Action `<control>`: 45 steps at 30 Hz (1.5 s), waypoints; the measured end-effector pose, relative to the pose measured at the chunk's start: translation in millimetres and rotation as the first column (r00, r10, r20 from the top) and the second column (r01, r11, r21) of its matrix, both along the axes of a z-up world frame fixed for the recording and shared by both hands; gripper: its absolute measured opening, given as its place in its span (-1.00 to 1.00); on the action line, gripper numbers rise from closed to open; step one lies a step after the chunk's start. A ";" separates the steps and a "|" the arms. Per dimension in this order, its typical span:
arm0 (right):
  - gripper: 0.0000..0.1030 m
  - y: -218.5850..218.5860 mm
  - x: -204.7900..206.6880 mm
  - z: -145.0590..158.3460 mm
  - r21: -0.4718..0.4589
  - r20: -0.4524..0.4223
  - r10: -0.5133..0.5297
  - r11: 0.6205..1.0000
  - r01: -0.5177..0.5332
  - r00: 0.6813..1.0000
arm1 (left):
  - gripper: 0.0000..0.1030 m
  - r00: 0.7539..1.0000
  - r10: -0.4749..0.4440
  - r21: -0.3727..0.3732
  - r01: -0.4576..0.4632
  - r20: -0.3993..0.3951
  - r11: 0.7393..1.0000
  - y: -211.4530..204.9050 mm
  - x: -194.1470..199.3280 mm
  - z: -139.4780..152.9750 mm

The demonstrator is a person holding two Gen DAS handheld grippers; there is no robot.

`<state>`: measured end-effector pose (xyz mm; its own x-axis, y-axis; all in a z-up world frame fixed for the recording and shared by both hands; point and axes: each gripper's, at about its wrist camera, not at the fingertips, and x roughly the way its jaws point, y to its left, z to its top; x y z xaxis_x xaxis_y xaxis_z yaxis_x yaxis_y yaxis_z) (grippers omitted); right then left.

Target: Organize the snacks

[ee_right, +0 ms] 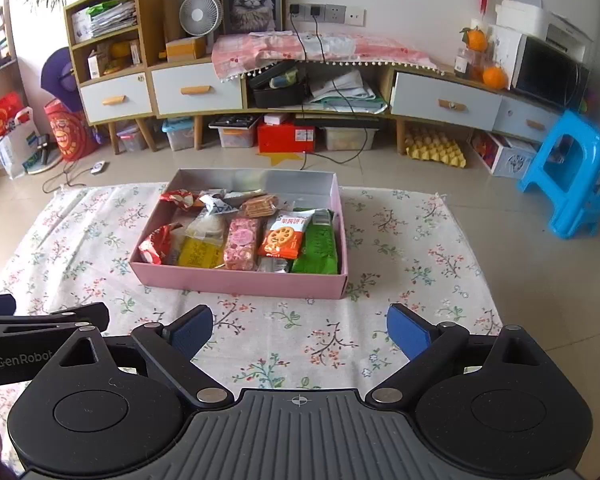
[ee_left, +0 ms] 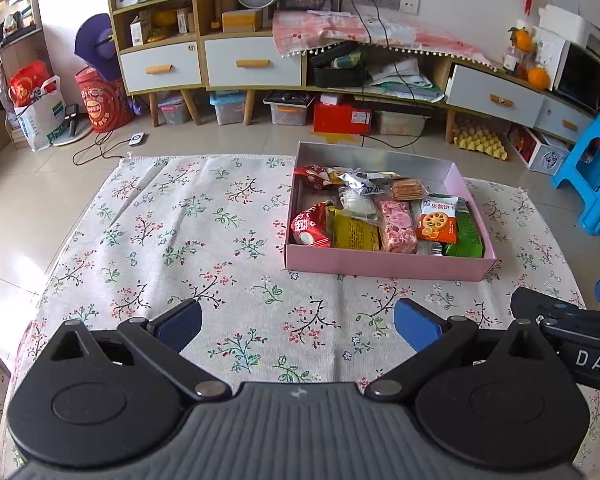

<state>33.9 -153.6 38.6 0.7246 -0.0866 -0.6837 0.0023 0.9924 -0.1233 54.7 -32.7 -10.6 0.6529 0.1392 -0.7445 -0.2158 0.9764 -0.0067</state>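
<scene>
A pink box [ee_left: 384, 267] stands on a floral cloth [ee_left: 180, 240] and holds several snack packets, among them an orange biscuit packet [ee_left: 438, 222], a green packet [ee_left: 468, 236], a pink bar [ee_left: 398, 224], a yellow packet [ee_left: 356, 234] and a red packet [ee_left: 310, 228]. The box also shows in the right wrist view [ee_right: 240, 282], with the orange packet [ee_right: 282, 238]. My left gripper [ee_left: 298, 322] is open and empty, in front of the box. My right gripper [ee_right: 300, 330] is open and empty, also in front of the box. Each gripper's body shows at the edge of the other's view.
The floral cloth [ee_right: 420, 248] lies on a tiled floor. Behind it stands a long low cabinet [ee_left: 252, 64] with drawers, storage bins and a red box [ee_left: 342, 118] beneath. A blue plastic stool [ee_right: 572, 176] stands at the right. Cables trail across the floor at the left.
</scene>
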 end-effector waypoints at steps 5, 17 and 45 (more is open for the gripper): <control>0.86 0.3 0.0 0.1 -0.004 0.000 0.001 1.000 -0.001 1.000 | 0.99 1.000 -0.005 -0.002 0.005 -0.007 1.000 -0.7 0.7 -0.2; 0.86 0.9 -0.6 -0.4 -0.008 0.003 0.001 1.000 -0.001 1.000 | 0.99 1.000 -0.005 0.001 0.005 -0.006 1.000 -0.6 0.0 -0.5; 0.86 2.6 -0.8 -0.3 -0.012 0.003 0.001 1.000 -0.001 1.000 | 0.99 1.000 0.000 -0.002 0.000 -0.026 1.000 -0.9 1.6 -2.0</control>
